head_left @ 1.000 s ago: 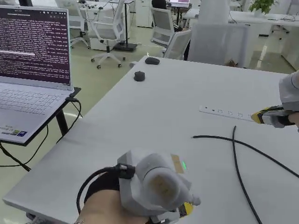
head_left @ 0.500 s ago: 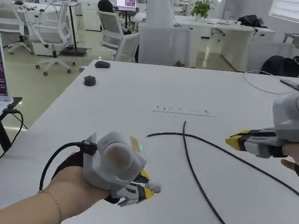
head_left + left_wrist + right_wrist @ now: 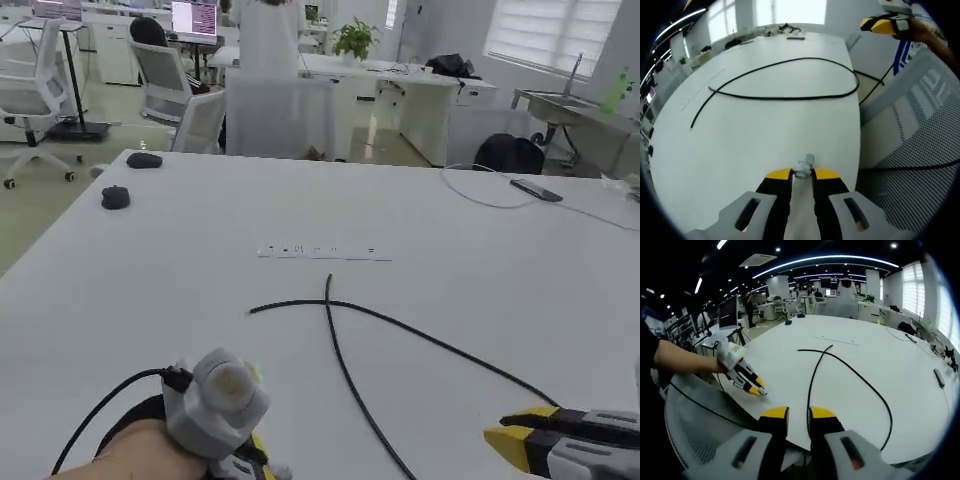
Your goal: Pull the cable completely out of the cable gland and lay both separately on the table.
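Cable (image 3: 329, 302) lies loose on the white tabletop (image 3: 480, 260). It is black and thin, and it crosses over itself 1 time. In the left gripper view it bends round in a big loop.

My left hand-held gripper (image 3: 802, 174) is closed on the small grey cable gland (image 3: 804, 165). The gland is pinched between the 2 yellow tips and pokes out a bit past them. It is low over the near part of the tabletop, but I cannot tell if it touches. The gland is off the cable, and the cable lies well apart from it.

My right hand-held gripper (image 3: 799, 415) is at the near side of the tabletop, to the right of the cable. Its 2 jaws stand a little apart and hold nothing.

Behind the cable lies a long white power strip (image 3: 322, 251). 2 dark computer mice (image 3: 116, 198) sit far off on the left. A dark phone (image 3: 536, 189) lies far off on the right.
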A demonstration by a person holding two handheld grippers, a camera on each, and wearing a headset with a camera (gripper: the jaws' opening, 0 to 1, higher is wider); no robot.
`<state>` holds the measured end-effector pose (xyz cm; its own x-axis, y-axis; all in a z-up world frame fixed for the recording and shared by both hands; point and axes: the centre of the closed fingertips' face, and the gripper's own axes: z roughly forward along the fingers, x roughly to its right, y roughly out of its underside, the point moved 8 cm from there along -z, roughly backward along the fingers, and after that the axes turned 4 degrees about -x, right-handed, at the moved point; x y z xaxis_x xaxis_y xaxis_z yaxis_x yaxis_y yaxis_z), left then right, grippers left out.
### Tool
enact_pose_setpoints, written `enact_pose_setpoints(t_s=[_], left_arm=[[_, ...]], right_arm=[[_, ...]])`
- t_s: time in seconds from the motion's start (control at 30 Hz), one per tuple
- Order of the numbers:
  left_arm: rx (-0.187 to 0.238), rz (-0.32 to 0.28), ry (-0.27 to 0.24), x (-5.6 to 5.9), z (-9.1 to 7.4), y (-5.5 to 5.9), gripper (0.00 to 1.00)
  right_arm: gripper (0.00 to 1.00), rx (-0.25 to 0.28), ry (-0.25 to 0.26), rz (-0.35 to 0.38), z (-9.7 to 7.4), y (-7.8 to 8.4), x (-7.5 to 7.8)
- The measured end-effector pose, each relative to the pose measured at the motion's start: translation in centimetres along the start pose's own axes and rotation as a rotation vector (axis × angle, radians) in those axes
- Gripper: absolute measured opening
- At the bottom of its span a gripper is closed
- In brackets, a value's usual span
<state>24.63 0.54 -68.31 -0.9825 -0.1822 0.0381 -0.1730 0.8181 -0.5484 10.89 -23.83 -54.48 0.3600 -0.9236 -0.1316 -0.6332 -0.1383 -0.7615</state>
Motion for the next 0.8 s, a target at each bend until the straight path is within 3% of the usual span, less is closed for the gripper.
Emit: enact_pose_setpoints(t_s=[0.17, 0.3, 0.37, 0.4, 0.5, 0.57, 0.6, 0.67, 0.73, 0.8], left_arm=[[-0.025, -0.005, -0.012, -0.4, 0.5, 0.7, 0.17], [-0.036, -0.02, -0.018, -0.5, 0.0, 1.0, 0.2], [0.011, -0.045, -0.026, -0.6, -1.0, 0.8, 0.27], [0.014, -0.049, -0.03, -0.7, -1.5, 0.8, 0.29], [0.028, -0.044, -0.038, -0.6, -3.8, 0.7, 0.31], [0.041, -0.05, -0.036, 0.0, -6.4, 0.2, 0.32], [0.097, -0.034, -0.074, 0.3, -8.4, -0.5, 0.33], [0.16, -0.057, -0.094, 1.2, -11.6, -0.9, 0.35], [0.219, -0.086, -0.12, 2.0, -14.6, -0.9, 0.36], [0.253, -0.117, -0.134, 2.6, -16.4, -0.5, 0.35]], right_arm=[[0.15, 0.001, 0.016, 0.0, 0.0, 0.3, -0.1], [0.16, 0.012, -0.001, 0.011, 0.4, -0.3, -0.8], [0.17, 0.006, -0.016, -0.009, 0.7, -0.7, -1.2], [0.18, -0.001, -0.024, -0.017, 0.8, -0.8, -1.4], [0.21, -0.026, -0.059, -0.028, 1.2, -0.9, -1.9], [0.22, -0.042, -0.084, -0.037, 1.5, -0.8, -2.3], [0.23, -0.044, -0.087, -0.039, 1.6, -0.8, -2.4], [0.25, -0.07, -0.104, -0.038, 1.9, -0.6, -2.6], [0.26, -0.083, -0.116, -0.043, 2.2, -0.5, -2.9], [0.26, -0.091, -0.129, -0.043, 2.3, -0.5, -3.3]])
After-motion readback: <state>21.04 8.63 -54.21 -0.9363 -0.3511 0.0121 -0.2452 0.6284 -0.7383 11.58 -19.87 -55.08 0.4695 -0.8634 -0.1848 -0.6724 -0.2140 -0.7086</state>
